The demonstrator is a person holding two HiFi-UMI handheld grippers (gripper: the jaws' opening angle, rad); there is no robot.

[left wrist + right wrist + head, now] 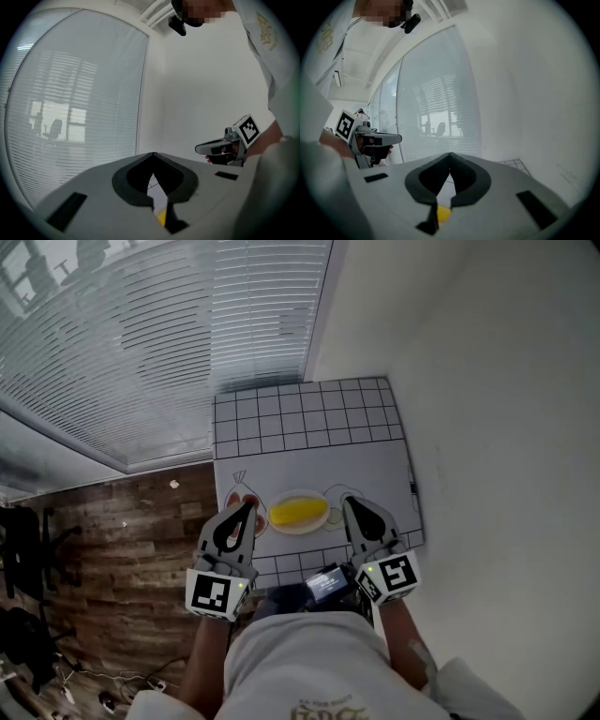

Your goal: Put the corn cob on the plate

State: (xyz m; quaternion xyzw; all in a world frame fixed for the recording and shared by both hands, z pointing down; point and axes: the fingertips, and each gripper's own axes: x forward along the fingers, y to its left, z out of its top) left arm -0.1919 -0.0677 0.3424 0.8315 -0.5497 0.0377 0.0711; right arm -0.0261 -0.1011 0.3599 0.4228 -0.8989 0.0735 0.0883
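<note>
Both my grippers, the left gripper and the right gripper, have their jaws pressed together and hold nothing. The corn cob lies on the plate, directly between the two tips, its long axis running from one gripper towards the other. Neither looks clearly nearer; I judge the placing done.

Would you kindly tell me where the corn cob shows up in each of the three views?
Head view: corn cob at centre, lying on the plate.
Left gripper view: corn cob, a yellow sliver at bottom centre, beneath the shut jaws.
Right gripper view: corn cob, a yellow bit at bottom centre, beneath the shut jaws.
Shared landmark: the window blinds.
</note>
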